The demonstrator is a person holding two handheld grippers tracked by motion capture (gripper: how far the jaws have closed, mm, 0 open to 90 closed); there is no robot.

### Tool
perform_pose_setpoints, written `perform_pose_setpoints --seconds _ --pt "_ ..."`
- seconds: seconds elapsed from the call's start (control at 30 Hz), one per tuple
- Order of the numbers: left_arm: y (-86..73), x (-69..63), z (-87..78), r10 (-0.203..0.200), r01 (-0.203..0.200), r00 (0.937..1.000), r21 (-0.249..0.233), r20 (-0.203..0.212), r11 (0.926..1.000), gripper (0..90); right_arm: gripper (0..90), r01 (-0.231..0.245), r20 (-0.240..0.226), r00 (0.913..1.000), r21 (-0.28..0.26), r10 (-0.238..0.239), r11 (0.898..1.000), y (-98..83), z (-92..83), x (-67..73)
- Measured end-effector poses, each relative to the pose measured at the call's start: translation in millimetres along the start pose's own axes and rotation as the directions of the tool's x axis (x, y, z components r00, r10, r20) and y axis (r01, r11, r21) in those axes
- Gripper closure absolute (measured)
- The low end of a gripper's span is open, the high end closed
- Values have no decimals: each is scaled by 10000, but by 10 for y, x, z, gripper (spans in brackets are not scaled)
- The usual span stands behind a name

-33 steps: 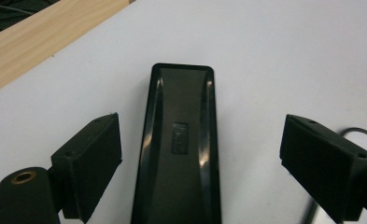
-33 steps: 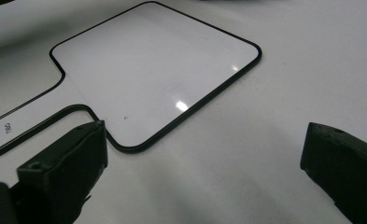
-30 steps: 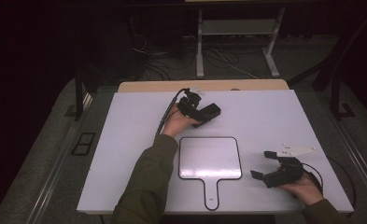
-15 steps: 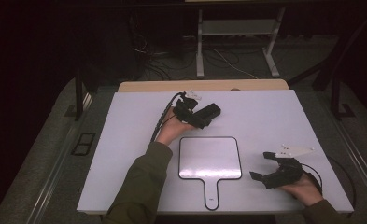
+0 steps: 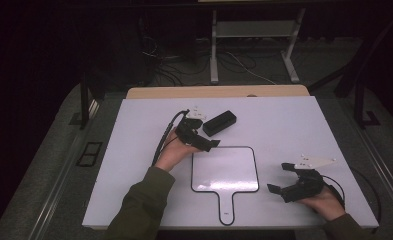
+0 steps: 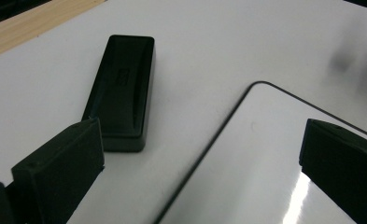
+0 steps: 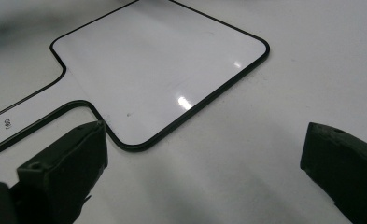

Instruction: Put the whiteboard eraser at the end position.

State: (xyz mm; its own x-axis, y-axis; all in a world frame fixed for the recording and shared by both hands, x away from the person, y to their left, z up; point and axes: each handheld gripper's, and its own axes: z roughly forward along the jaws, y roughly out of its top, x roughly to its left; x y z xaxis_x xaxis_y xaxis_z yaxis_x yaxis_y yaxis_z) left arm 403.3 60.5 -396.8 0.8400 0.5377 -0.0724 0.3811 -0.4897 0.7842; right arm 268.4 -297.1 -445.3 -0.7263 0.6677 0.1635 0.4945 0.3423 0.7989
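A black eraser [image 5: 219, 123] lies flat on the white table [image 5: 294, 125], just beyond the top left corner of a paddle-shaped whiteboard [image 5: 225, 170]. My left gripper [image 5: 207, 140] hovers at that corner, a short way in front of the eraser and apart from it. Its jaws have just been opening and stand open with nothing between them. In the left gripper view the eraser [image 6: 120, 88] sits ahead of the left jaw and the whiteboard [image 6: 274, 154] lies to the right. My right gripper [image 5: 279, 178] rests open, right of the whiteboard [image 7: 158, 70].
A wooden strip [image 5: 219, 92] runs along the table's far edge. Beyond it, a metal stand [image 5: 254, 30] and loose cables [image 5: 234, 65] sit on the dark floor. The right gripper's cable [image 5: 364, 185] loops near the table's right edge.
The left gripper opened, left the eraser on the table and drew back toward the whiteboard's corner. The right gripper has not moved.
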Motion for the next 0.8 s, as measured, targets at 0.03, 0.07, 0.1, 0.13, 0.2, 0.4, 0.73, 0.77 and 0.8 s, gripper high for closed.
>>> perform_pose_setpoints --seconds 0.03,0.07,0.1,0.13,0.2,0.4,0.73,0.77,0.8 --pt "-31 -22 -31 -43 43 10000 -49 -20 10000 0 0 0 2 10000 -1 0 10000 0 0 1" --pt "-63 -44 -58 -122 121 9999 -151 -48 9998 0 0 1 2 10000 5 -1 10000 0 -1 2" --pt "-92 -52 -93 -23 22 10000 -126 -54 9999 0 0 2 -4 10000 7 -2 10000 1 0 2" --pt "-123 -70 -121 -63 62 9999 -179 -85 9998 0 0 5 -6 10000 9 -5 10000 1 1 3" --pt "-191 -99 -183 -109 108 9999 -317 -41 9994 0 0 2 -4 10000 18 -2 10000 1 1 3" --pt "-386 -213 -356 -167 163 9998 -737 -56 9971 0 0 16 -5 10000 12 -16 10000 2 -4 8" --pt "-646 -392 -544 78 -93 9999 -1142 -128 9934 0 0 19 0 10000 29 -19 10000 0 -4 15" --pt "-670 -404 -560 54 -67 9999 -1159 -118 9932 0 0 19 2 10000 32 -19 10000 0 -5 16" --pt "-693 -419 -572 -3 -8 10000 -1170 -95 9931 0 0 20 9 10000 38 -20 10000 0 -6 16"
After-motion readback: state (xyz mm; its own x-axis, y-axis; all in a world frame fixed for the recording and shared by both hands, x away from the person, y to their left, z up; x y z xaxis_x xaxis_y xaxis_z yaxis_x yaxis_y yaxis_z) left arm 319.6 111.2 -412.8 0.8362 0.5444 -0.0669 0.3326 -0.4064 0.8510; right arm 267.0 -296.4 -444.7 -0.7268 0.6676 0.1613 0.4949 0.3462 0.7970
